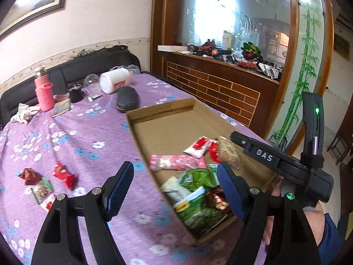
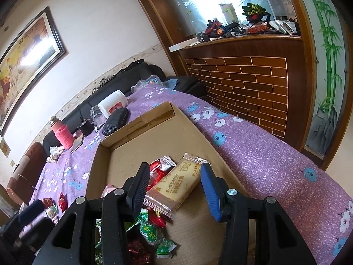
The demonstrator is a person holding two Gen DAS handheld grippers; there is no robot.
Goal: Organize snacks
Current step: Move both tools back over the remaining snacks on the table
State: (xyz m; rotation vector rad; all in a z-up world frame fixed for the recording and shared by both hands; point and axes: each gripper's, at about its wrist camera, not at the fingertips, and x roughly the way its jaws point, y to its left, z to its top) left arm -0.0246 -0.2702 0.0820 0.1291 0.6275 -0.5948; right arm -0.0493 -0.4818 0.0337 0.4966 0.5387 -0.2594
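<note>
Snack packets in green, red and pink wrappers [image 1: 194,187] lie piled in the shallow brown cardboard box [image 1: 167,119] on my desk with purple flowered cloth [image 1: 72,137]; some small red packets [image 1: 64,174] lie outside, left of the box. My left gripper [image 1: 175,184] has its jaws wide apart, holding nothing.

From the right wrist, my right gripper [image 2: 174,185] hovers with jaws open on both sides of a yellow biscuit pack [image 2: 176,185] in the box, not clamping it.

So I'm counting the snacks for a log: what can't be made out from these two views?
- Box near corner: left wrist view, packets overlap; right finger covers some.
- Snacks left on the cloth: small and blurred; labels unreadable.
- Biscuit pack: right wrist view, left finger hides one end.
- Green packets: cut off by gripper frame and bottom edge.
</note>
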